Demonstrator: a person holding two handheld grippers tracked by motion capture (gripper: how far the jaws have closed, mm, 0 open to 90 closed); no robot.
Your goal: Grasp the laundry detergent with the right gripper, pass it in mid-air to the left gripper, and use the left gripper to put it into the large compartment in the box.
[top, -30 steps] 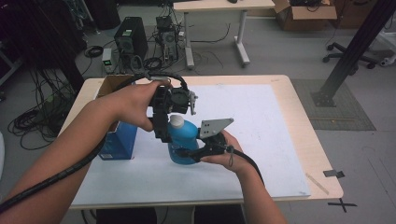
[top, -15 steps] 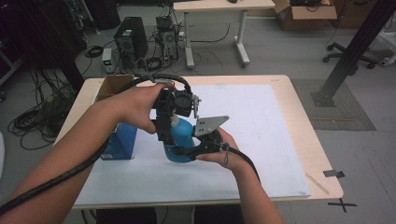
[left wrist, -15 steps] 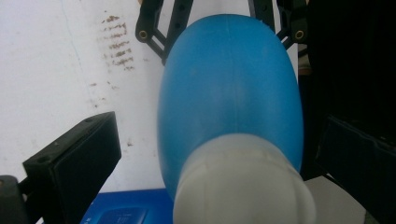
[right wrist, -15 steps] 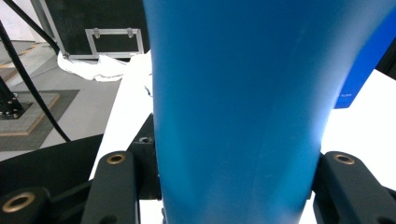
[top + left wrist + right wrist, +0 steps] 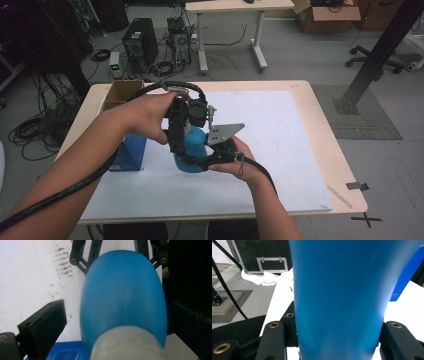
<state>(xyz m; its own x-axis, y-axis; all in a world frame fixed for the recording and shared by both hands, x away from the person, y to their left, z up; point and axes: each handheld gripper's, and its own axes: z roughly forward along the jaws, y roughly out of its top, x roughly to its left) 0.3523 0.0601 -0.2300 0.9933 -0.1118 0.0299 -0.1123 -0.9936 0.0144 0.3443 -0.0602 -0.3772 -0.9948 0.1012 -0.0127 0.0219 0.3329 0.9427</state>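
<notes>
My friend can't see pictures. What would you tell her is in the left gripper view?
A blue bottle with a white cap stands between the left gripper's two black jaws, which have just been closing but are not pressing it. Below lies a white table cover with brown smudges, and a blue box peeks in at the bottom.

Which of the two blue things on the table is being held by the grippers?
The blue bottle with the white cap: the right gripper clamps its body. The blue box stands beside it, untouched.
</notes>
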